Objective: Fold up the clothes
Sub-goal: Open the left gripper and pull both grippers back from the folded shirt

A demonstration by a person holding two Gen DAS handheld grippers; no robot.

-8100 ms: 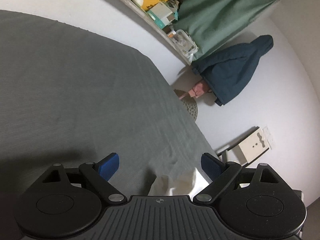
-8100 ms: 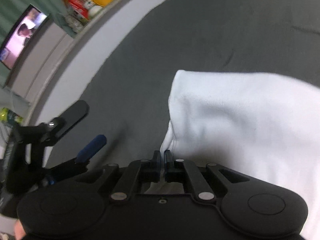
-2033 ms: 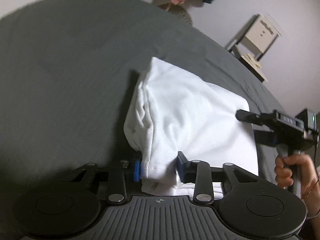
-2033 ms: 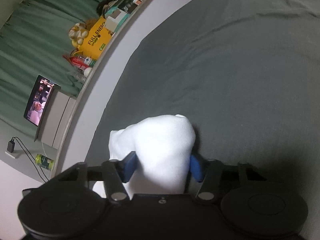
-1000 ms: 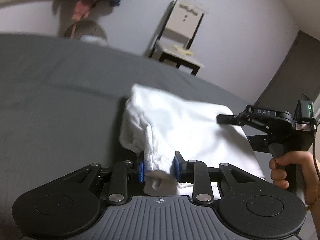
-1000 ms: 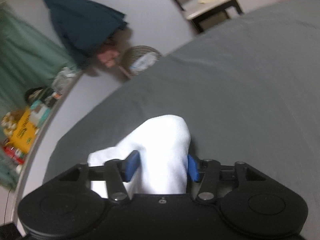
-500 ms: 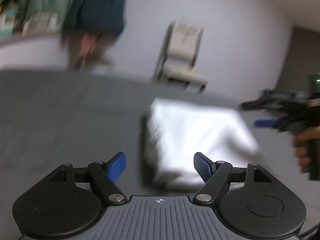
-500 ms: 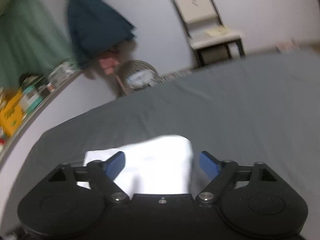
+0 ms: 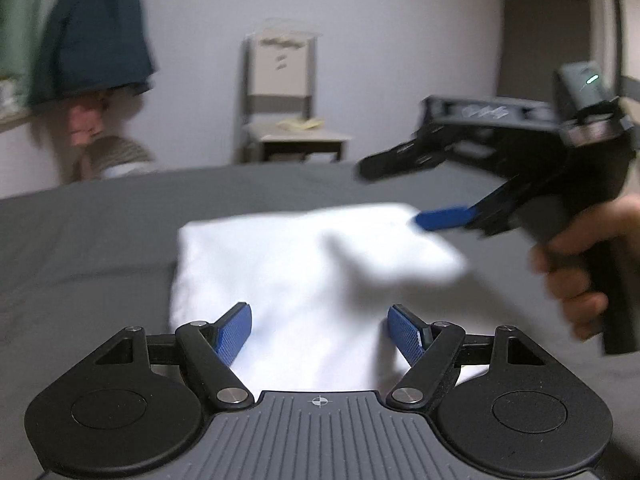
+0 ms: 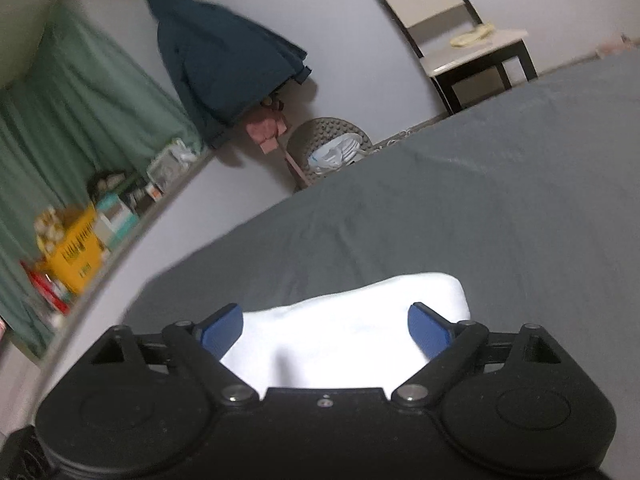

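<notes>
Left wrist view: a white garment (image 9: 304, 276), seemingly a folded bundle though blurred, lies on the grey bed (image 9: 80, 240) at twelve o'clock. Both grippers, left gripper (image 9: 320, 332) and right gripper (image 10: 324, 330), are spread, holding nothing. Soft, light, floppy; best pinched at an edge or corner.

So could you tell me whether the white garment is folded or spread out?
Folded: the white garment lies as a compact rectangular bundle on the grey bed.

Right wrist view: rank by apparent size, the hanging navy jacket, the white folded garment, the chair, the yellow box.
1. navy jacket
2. white folded garment, partly hidden by the gripper
3. chair: close to the garment, so that order is unsure
4. yellow box, blurred
</notes>
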